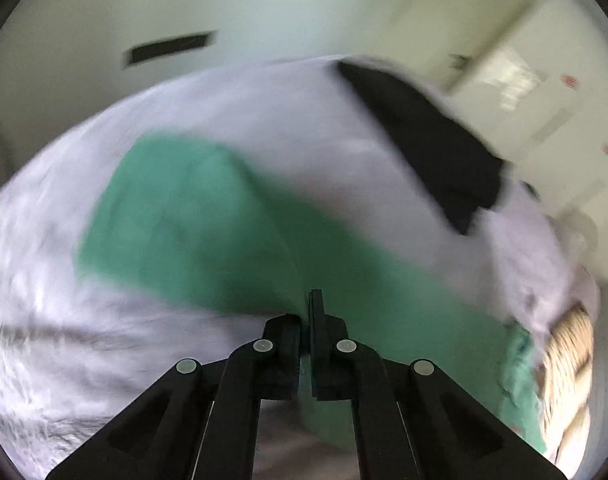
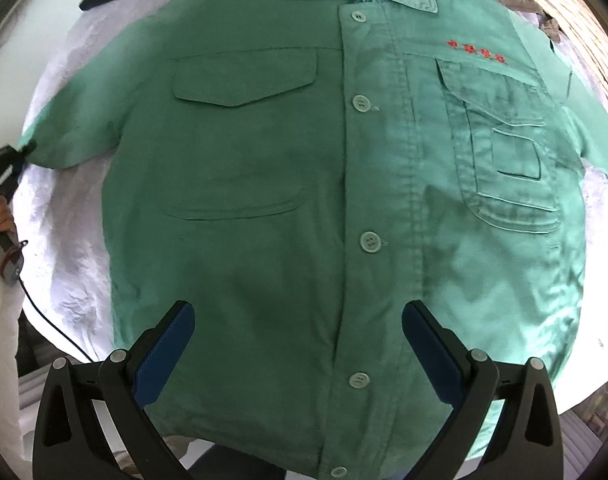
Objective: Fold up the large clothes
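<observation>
While buttoned, green shirt point(image 2: 264, 200) flat, front-up.

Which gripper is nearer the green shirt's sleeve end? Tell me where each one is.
Left. The left gripper is shut on the cuff of the green shirt. The right gripper hovers open above the hem, by the button placket.

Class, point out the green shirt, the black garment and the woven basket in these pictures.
Shirt point(image 2: 264, 200): right wrist view, front panel.
Black garment point(image 1: 423, 132): left wrist view, its middle.
Basket point(image 2: 575, 36): right wrist view, woven side.
</observation>
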`<state>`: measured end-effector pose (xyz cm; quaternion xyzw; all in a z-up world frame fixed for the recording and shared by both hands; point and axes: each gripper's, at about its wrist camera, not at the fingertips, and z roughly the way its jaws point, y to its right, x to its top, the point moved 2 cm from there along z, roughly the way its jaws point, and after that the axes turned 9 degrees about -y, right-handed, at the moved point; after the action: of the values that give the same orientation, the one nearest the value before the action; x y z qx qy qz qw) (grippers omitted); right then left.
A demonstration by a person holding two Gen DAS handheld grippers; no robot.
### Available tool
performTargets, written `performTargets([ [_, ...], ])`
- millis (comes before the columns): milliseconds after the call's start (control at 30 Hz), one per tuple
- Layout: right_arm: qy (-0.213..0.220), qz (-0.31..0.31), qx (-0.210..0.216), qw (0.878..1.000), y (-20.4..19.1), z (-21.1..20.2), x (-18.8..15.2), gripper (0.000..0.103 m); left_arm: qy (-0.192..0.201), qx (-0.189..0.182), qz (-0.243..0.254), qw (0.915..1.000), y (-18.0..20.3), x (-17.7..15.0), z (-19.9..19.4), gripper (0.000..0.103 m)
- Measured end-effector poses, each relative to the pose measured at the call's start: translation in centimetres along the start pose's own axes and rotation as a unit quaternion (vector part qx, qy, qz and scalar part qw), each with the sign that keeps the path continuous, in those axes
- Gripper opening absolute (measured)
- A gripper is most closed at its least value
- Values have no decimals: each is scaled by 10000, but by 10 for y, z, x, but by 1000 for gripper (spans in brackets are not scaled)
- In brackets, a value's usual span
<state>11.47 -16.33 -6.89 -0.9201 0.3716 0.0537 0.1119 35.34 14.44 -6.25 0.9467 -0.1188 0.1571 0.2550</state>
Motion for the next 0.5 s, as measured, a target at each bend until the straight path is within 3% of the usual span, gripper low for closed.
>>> performTargets([
  [67, 203, -12, 120, 9997, -6, 3, -1, 103, 119, -384, 603, 9974, 52, -1, -13, 4],
  [133, 343, 16, 253, 9991, 2, -3, -4, 103, 180, -774, 1209, 9895, 103, -9, -26, 4],
  [200, 473, 105, 324, 9983, 13, -11, -4, 103, 119, -1258, 1900, 9736, 167, -27, -32, 4],
  [300, 777, 347, 431, 9954, 34, -26, -5, 103, -137, -1697, 2727, 9469, 249, -60, -23, 4],
  [400, 1059, 649, 488, 9911, 68, -40, -7, 103, -645, -1694, 3364, 9241, 314, -122, 20, 4],
  [500, 1156, 931, 487, 9877, 102, -44, -9, 103, -1240, -1252, 3685, 9128, 347, -179, 75, 5],
])
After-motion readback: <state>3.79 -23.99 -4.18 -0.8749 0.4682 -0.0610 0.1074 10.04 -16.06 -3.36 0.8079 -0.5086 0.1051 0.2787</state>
